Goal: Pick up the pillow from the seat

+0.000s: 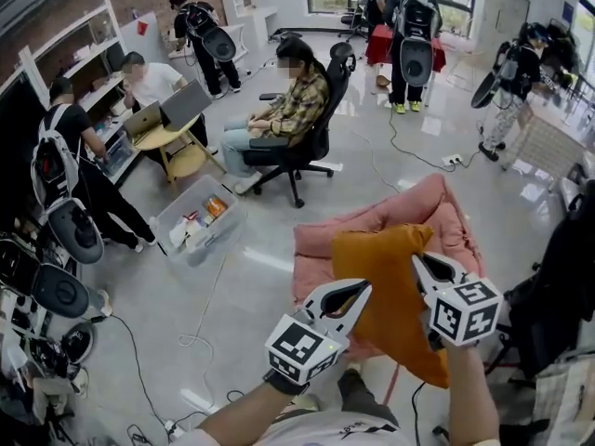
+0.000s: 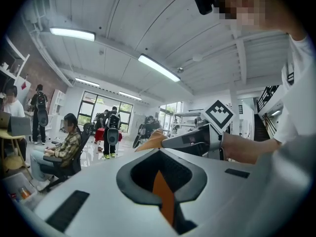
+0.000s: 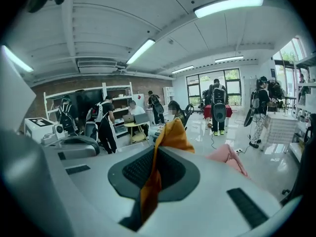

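Observation:
An orange pillow (image 1: 395,295) hangs in the air over a pink padded seat (image 1: 446,214) on the floor. My left gripper (image 1: 358,293) is shut on the pillow's left edge, with orange cloth (image 2: 164,197) pinched between its jaws. My right gripper (image 1: 419,264) is shut on the pillow's upper right corner, and an orange fold (image 3: 150,184) rises out of its jaws. In the left gripper view the right gripper (image 2: 197,138) and its marker cube show just ahead. The right gripper view shows the pink seat (image 3: 228,157) lower right. The pillow's lower part hides some of the seat.
A person sits in a black office chair (image 1: 311,137) behind the seat. A clear plastic bin (image 1: 197,219) stands on the floor to the left, with cables (image 1: 200,337) trailing near it. Several people with backpack rigs stand around. Dark gear (image 1: 558,286) crowds the right edge.

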Action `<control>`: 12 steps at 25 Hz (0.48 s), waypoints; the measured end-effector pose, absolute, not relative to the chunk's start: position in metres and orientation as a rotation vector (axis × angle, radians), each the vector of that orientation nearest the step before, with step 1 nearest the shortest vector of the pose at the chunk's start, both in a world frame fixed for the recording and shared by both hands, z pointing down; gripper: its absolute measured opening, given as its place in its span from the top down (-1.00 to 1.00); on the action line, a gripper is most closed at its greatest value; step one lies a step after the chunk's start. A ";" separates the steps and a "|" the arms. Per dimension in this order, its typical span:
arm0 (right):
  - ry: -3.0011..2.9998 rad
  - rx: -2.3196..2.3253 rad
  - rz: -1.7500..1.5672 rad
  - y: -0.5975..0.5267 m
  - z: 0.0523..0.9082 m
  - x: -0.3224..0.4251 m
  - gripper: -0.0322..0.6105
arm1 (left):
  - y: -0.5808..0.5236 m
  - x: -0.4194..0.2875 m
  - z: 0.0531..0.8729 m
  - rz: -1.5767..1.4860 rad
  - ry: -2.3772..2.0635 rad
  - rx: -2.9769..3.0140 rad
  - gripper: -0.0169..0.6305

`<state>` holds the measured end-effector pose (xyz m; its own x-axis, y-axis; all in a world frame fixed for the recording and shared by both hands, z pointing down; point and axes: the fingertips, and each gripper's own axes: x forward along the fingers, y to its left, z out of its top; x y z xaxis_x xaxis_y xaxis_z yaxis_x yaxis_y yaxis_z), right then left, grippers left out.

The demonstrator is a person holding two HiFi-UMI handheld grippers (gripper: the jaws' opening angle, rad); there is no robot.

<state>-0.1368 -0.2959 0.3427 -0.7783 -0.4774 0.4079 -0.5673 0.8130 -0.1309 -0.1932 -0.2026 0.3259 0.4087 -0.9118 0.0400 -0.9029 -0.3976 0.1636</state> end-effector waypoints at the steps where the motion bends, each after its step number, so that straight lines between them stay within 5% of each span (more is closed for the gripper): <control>1: -2.644 0.782 0.331 -0.293 0.336 -0.136 0.82 | -0.202 -0.190 0.322 -0.084 -1.617 2.507 0.91; 12: -2.674 0.771 0.128 -0.246 0.284 -0.129 0.82 | -0.171 -0.175 0.288 -0.099 -1.587 2.573 0.91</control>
